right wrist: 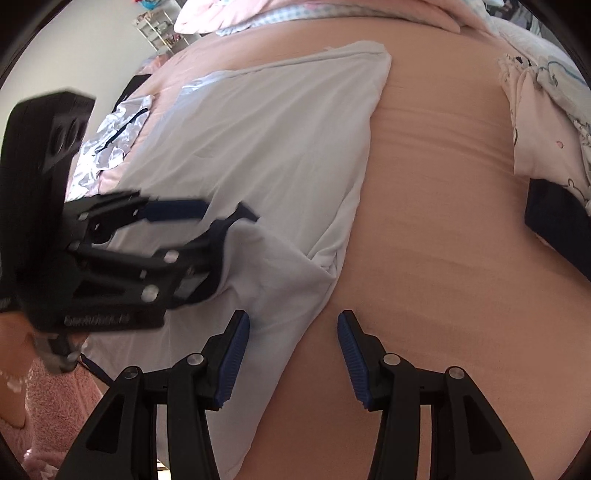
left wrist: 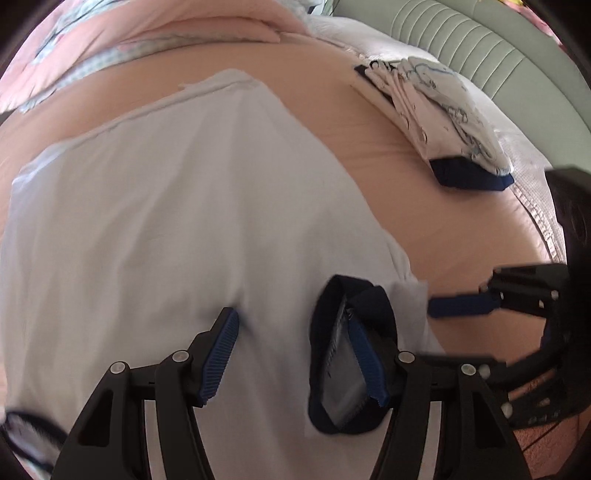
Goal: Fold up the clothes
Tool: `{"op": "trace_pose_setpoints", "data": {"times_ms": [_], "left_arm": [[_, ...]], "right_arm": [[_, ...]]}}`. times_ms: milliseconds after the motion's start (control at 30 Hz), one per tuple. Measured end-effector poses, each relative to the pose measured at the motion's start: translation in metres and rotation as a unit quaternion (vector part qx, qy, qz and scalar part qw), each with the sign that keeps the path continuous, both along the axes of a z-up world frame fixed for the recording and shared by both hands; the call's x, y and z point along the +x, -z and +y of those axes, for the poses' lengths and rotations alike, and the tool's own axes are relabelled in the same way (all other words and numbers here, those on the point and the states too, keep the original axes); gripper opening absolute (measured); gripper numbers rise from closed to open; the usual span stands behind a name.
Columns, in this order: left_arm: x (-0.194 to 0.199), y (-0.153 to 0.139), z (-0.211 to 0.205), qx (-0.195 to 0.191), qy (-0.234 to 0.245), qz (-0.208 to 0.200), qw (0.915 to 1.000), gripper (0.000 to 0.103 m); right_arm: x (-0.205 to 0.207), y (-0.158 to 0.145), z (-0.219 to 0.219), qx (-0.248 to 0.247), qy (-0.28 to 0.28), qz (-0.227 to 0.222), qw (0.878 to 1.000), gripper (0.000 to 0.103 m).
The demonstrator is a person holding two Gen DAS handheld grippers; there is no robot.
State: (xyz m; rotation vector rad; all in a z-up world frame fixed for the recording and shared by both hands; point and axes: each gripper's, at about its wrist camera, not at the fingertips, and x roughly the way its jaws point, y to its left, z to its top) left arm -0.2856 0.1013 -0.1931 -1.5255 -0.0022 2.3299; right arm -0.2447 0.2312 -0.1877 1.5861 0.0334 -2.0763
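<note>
A pale blue T-shirt (left wrist: 155, 206) is spread across the peach bed sheet (left wrist: 424, 206), its navy collar (left wrist: 332, 295) turned toward the near edge. The left gripper (left wrist: 295, 354) is held low over the neckline with its jaws wide apart; one blue pad is seen inside the collar opening, over the neck label (left wrist: 341, 373), the other rests on the plain cloth. Nothing is pinched, though the straddle looks set for closing on the collar band. In the right wrist view the right gripper (right wrist: 293, 354) is likewise held wide, one finger over the shirt's shoulder edge, the other over bare sheet, and no cloth is gripped. The sleeve (right wrist: 288, 258) beside it is seen bunched and partly turned in, so the garment is judged neither flat nor neatly folded; whether it is being laid out or part-folded cannot be settled.

Well apart, toward the green headboard (left wrist: 480, 48), a stack of folded clothes (left wrist: 443, 122) is kept, printed white pieces on top and a navy piece beneath, presumably so the working space stays free. A pink quilt (left wrist: 177, 29) is heaped beyond.
</note>
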Motion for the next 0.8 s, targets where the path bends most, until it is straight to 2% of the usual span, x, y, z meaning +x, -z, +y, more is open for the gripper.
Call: {"op": "trace_pose_setpoints", "data": {"times_ms": [67,133,233,300,400,467,567,600,667,733,800], "left_arm": [[-0.014,-0.003,-0.007,0.007,-0.021,0.008,0.9997,0.059],[-0.021,-0.007,-0.019,-0.001,-0.065,0.01,0.9978,0.059],[-0.008,-0.017,-0.035,0.033,-0.107,0.002,0.9937,0.059],[0.016,-0.024,-0.031,0.039,-0.089,0.018,0.9951,0.059],[0.051,-0.028,-0.016,0.005,-0.054,0.033,0.998,0.059],[0.066,-0.024,-0.008,-0.011,-0.039,0.032,0.9987,0.059],[0.076,-0.011,-0.002,-0.015,-0.019,0.016,0.9996,0.059],[0.073,-0.006,0.0,-0.029,-0.023,0.014,0.9992,0.059],[0.063,-0.002,-0.004,-0.051,-0.057,0.018,0.9969,0.059],[0.054,-0.003,-0.015,-0.048,-0.106,0.021,0.993,0.059],[0.051,-0.003,-0.026,-0.048,-0.137,0.015,0.9893,0.059]], "right_arm": [[-0.001,0.001,-0.001,0.001,0.001,-0.002,1.0,0.05],[0.001,0.002,-0.002,0.006,-0.003,-0.001,1.0,0.05],[0.001,-0.003,-0.003,-0.003,-0.001,0.008,1.0,0.05],[-0.001,-0.01,0.0,-0.026,0.009,0.018,0.999,0.05],[-0.008,-0.023,-0.001,-0.092,0.014,0.027,0.995,0.05],[-0.016,-0.018,-0.009,-0.086,0.019,0.023,0.996,0.05],[-0.025,-0.005,-0.018,-0.069,0.033,0.015,0.997,0.05],[-0.028,-0.003,-0.017,-0.081,0.047,0.013,0.996,0.05],[-0.033,-0.002,-0.01,-0.116,0.079,0.004,0.99,0.05],[-0.038,0.0,-0.002,-0.149,0.105,-0.008,0.983,0.05],[-0.034,-0.006,0.001,-0.142,0.111,0.003,0.984,0.05]]}}
